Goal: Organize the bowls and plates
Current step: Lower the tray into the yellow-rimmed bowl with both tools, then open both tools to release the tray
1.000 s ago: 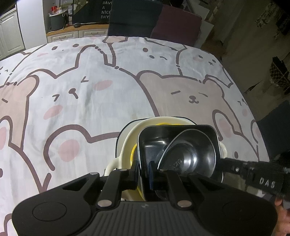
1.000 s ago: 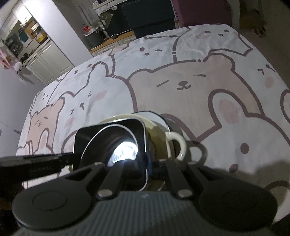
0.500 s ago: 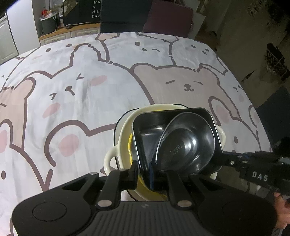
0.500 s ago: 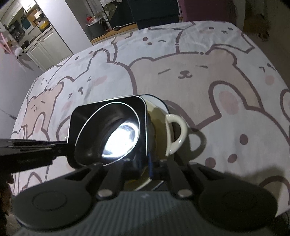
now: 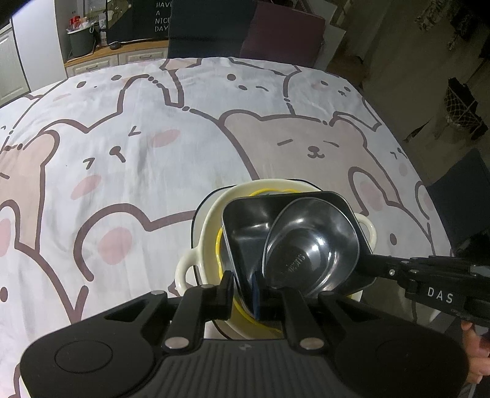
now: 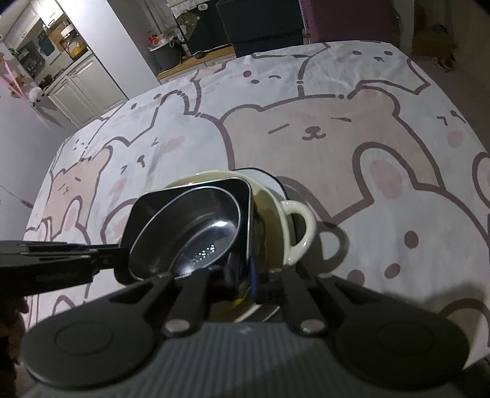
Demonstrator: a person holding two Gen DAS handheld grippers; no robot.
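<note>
Gripping opposite rims of the square black dish [image 5: 245,232], both the left gripper [image 5: 243,287] and the right gripper [image 6: 245,272] have their jaws clamped on it above the cream bowl [image 5: 208,232]. A steel bowl [image 5: 309,245] nests inside. Beyond spreads the bear-print cloth [image 5: 137,147] over the worktop, then dark chairs [image 5: 208,27] and white cabinets [image 6: 82,85].

One black square dish [image 5: 245,232] can be counted, with one round steel bowl [image 5: 309,245] inside it toward its 3 o'clock side. Under them sits one cream bowl [image 5: 211,220] with two loop handles, one at 8 o'clock [image 5: 185,269] and one at 3 o'clock [image 5: 367,228]. One yellow piece [image 5: 219,245] shows inside the cream bowl; what kind it is cannot be told. One white plate with a dark rim [image 6: 266,177] lies beneath. Two grippers are in view, the left gripper [image 5: 242,290] and the right gripper [image 6: 245,275].
</note>
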